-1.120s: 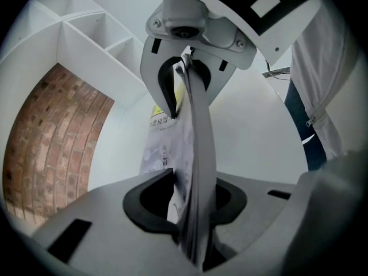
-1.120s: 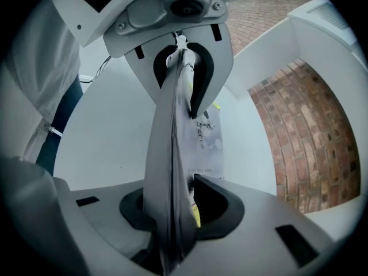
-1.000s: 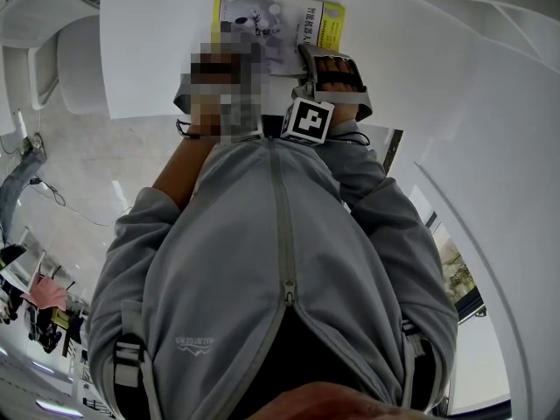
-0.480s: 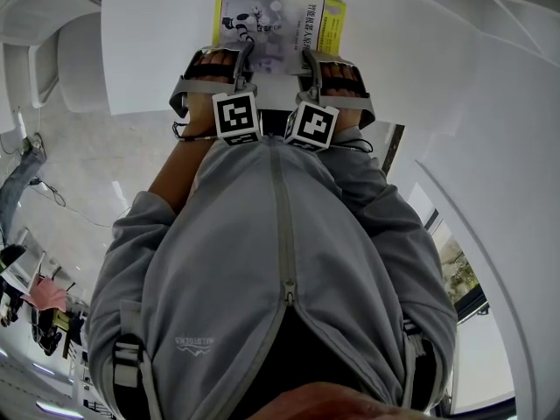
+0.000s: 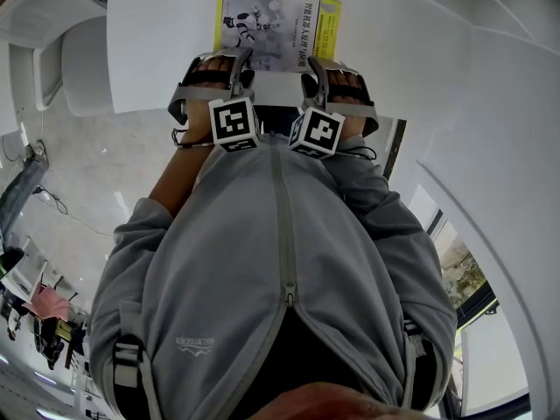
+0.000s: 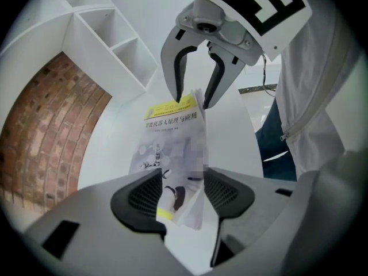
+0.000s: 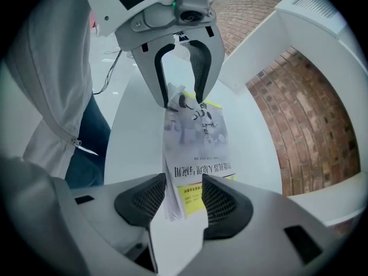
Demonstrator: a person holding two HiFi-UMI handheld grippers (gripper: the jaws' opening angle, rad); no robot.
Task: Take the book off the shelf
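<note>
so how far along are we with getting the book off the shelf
Done: the book lies flat on the white tabletop, off the shelf. In hand: the left gripper and right gripper have just been opening their jaws, the book's near end between them, unpressed. Left: probably only drawing both clear.

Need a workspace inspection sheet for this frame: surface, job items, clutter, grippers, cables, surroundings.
Surface: white tabletop, bare around the book.
Job's things: book lies flat on the tabletop, cover up.
Clutter: nothing seen.
Grippers: left gripper and right gripper are both open and their jaws have just been opening. An edge of the book shows between each pair of pads, with no squeeze visible.
Cables: thin black cable loops at the left wrist.
Surroundings: white shelf compartments, brick wall.
</note>
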